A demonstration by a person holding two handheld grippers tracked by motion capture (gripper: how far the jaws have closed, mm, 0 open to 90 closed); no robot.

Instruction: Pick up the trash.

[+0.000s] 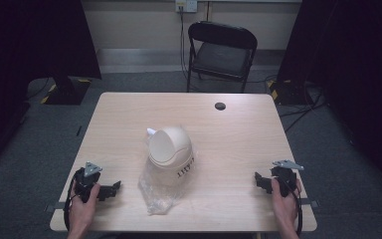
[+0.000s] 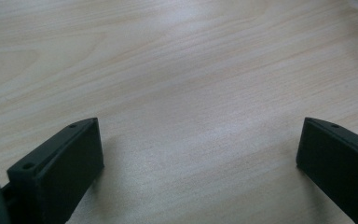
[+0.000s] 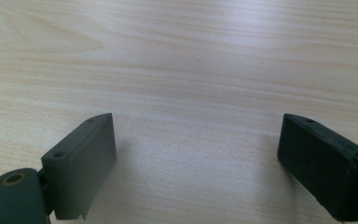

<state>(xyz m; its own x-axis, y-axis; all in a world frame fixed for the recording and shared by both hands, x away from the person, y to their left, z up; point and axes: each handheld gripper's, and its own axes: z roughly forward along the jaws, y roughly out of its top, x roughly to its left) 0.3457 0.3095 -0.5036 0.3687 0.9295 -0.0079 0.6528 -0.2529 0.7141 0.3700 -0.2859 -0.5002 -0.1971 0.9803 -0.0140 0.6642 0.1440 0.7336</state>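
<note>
A small cream bin with a domed swing lid (image 1: 170, 154) stands in the middle of the wooden table (image 1: 129, 114), with dark lettering on its side. A clear plastic bag (image 1: 155, 191) lies crumpled under and in front of it. My left gripper (image 1: 110, 190) rests near the front left edge, held by a hand, its jaws pointing toward the bag. In the left gripper view the gripper (image 2: 200, 144) is open over bare wood. My right gripper (image 1: 259, 180) sits near the front right edge. Its own view shows the gripper (image 3: 198, 140) open, nothing between its jaws.
A black folding chair (image 1: 222, 52) stands behind the table. A round dark cable hole (image 1: 220, 106) marks the table's far right part. Black curtains hang at both sides, with cables and stand bases on the grey floor.
</note>
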